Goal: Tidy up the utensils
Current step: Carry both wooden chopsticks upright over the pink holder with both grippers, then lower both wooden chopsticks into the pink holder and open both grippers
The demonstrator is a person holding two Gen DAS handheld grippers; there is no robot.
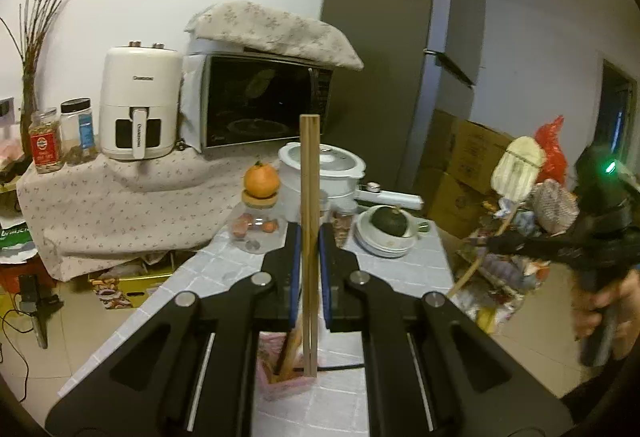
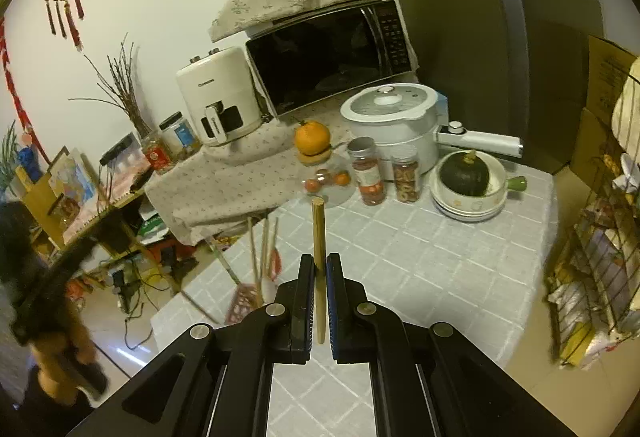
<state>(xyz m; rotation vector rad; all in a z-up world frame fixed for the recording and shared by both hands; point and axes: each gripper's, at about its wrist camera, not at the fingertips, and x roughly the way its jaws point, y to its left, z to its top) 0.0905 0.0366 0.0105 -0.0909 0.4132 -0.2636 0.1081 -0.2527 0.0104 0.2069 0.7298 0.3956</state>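
the left gripper (image 1: 310, 237) is clamped on a pair of wooden chopsticks (image 1: 309, 173), which stand upright between its blue pads (image 1: 297, 257), their square tops well above the fingertips and their lower ends reaching down to the pink utensil holder (image 1: 286, 377) on the tiled bench (image 1: 400, 269); whether the tips are inside the holder or just above its rim cannot be told, though another wooden handle already leans in it. the right gripper (image 2: 319, 261) is closed on a single round wooden stick (image 2: 319, 233), probably a chopstick or a utensil handle, held tilted a little with its cut end up and a short length showing below the pads. in the right wrist view the pink holder (image 2: 244, 301) sits near the bench's left edge with several thin sticks (image 2: 262, 249) rising from it, blurred. these pieces look light, stiff and smooth, so weight is no concern; the risk is that a slender, polished shaft pivots or slides between flat pads, and that the pair splits apart if pinched off-centre. a hold around the middle of the shaft, as both grippers have now, seems sound, since it leaves a free lower end to steer into the holder. the holder itself looks small and light, so a sideways knock from a stick could tip it; a straight descent would be the safer course.
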